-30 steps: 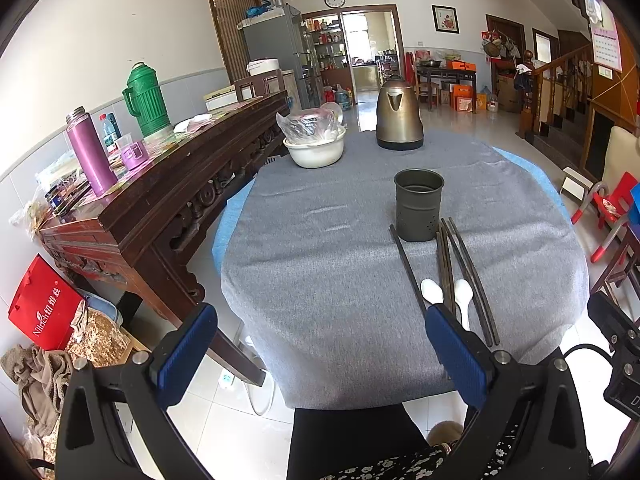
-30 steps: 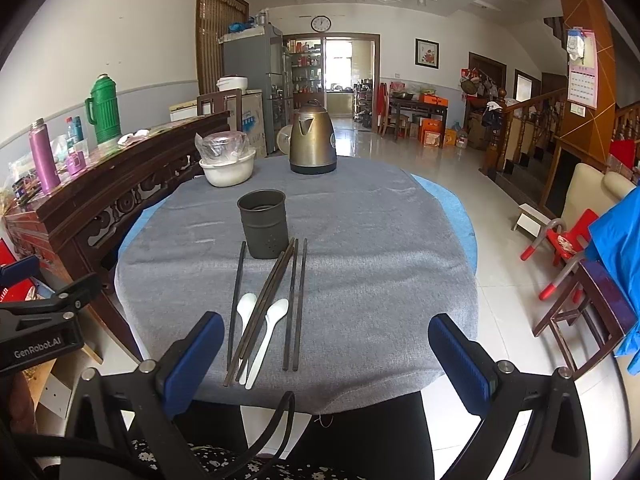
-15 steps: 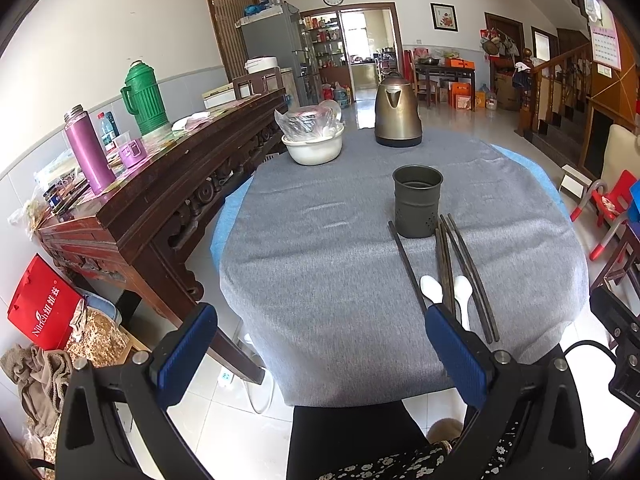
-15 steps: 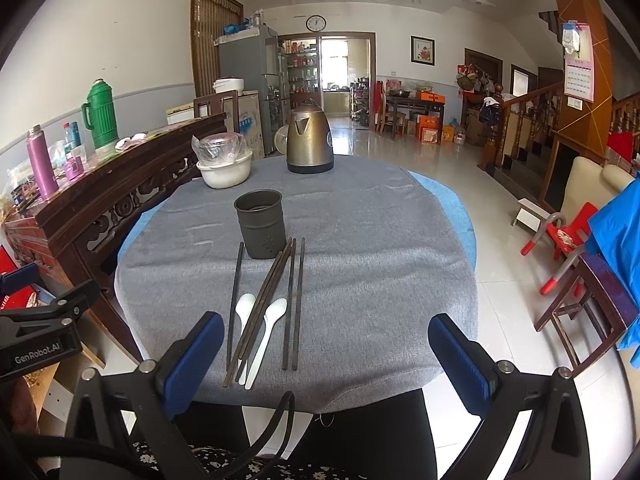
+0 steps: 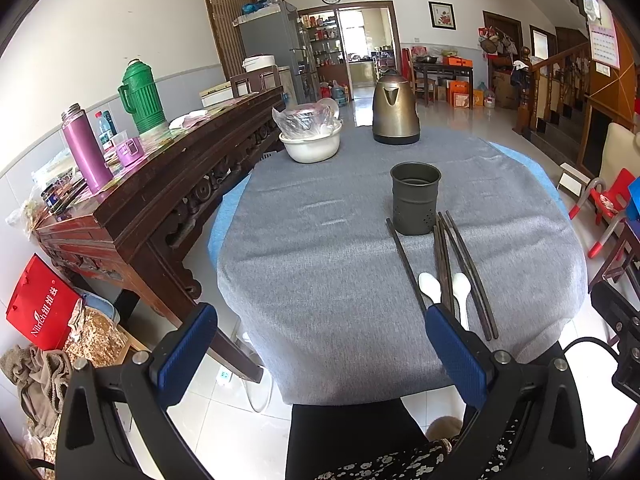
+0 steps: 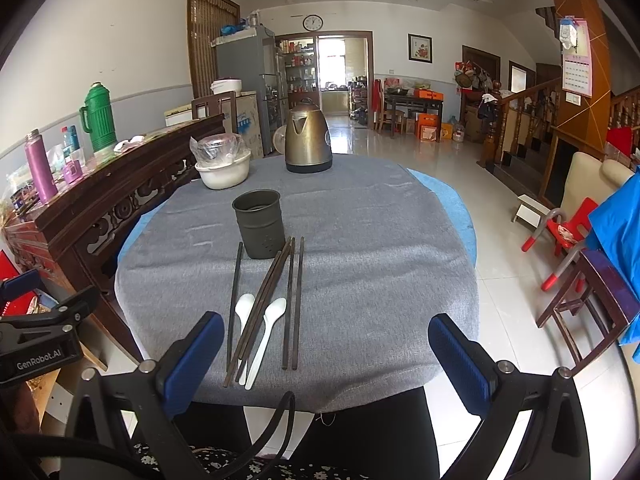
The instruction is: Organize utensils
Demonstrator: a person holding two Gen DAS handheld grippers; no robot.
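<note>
A dark metal utensil holder [image 5: 415, 199] [image 6: 259, 223] stands upright on the grey tablecloth [image 5: 320, 264] [image 6: 380, 264]. Several dark chopsticks [image 5: 466, 268] [image 6: 298, 300] and two white spoons [image 5: 429, 286] [image 6: 260, 340] lie flat on the cloth between the holder and the near table edge. My left gripper [image 5: 320, 354] is open and empty, held off the near edge, left of the utensils. My right gripper [image 6: 326, 360] is open and empty at the near edge, with the utensils just inside its left finger [image 6: 192, 356].
A brass kettle [image 5: 395, 109] [image 6: 308, 141] and a white bowl [image 5: 311, 146] [image 6: 224, 172] with plastic-wrapped contents stand at the table's far side. A dark wooden sideboard [image 5: 160, 184] with flasks runs along the left. Small chairs [image 6: 568, 232] stand right.
Both views have shifted slightly; the table and utensils sit a touch lower and closer in frame. Both grippers stay open and nothing on the table has moved.
</note>
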